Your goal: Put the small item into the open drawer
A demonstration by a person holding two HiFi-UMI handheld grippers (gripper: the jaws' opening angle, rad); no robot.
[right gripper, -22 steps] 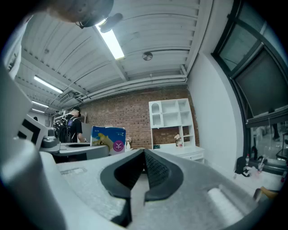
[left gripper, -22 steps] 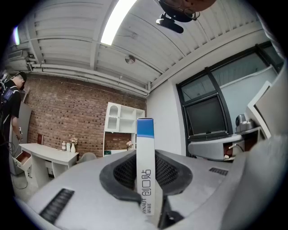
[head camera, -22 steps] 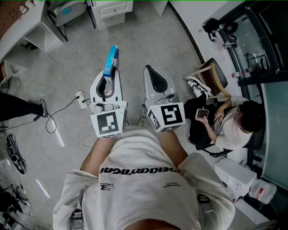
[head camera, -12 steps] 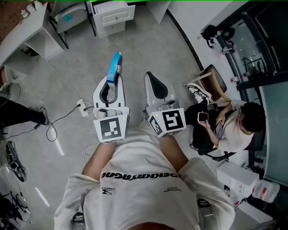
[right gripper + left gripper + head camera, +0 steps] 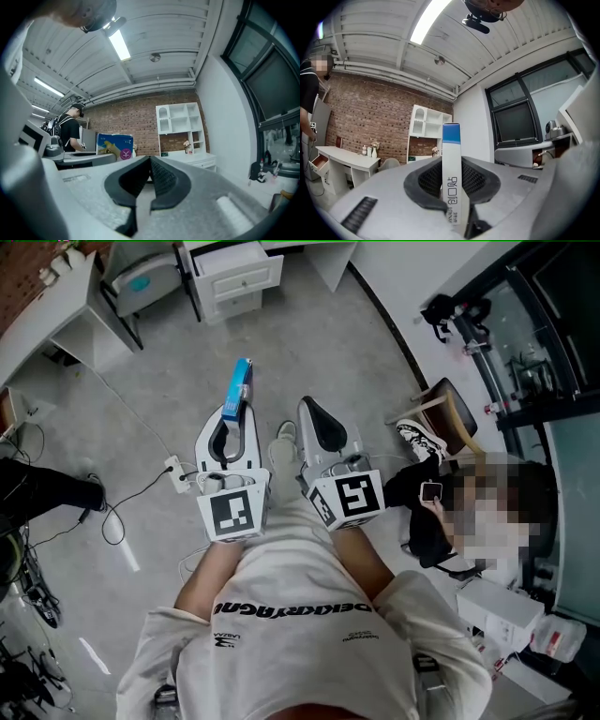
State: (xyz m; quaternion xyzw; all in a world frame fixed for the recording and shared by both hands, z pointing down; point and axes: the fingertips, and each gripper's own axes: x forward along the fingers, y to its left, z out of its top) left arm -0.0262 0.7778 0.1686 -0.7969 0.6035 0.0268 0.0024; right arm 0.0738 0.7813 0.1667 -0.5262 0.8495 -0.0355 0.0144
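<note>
Left hand-held gripper: Your left hand-held gripper (image 5: 452,180) is shut narrow on a tall, thin white cardboard box with a blue top (image 5: 451,140). The black pads press on its two flat sides.

Small box: It stands straight up between the jaws. Its blue end sticks out past the tips. Black print runs down its white side.

Right hand-held gripper: Your right hand-held gripper (image 5: 150,174) has its jaws pressed together. Nothing is between them.

Where you hold them: Both are in front of your tummy, side by side. They are near each other but not touching. They are up in the air above the grey floor (image 5: 328,343).

Drawers: A white chest of drawers (image 5: 234,277) stands far ahead of you, at the top of the head view. Its top drawer looks pulled out. The box is well apart from it and is not in the drawer yet.

Floor: A white power strip (image 5: 173,465) with wires lies on the floor, just left of your left hand-held gripper.

Other person: A person (image 5: 441,531) sits to your right and holds a phone (image 5: 431,491).
</note>
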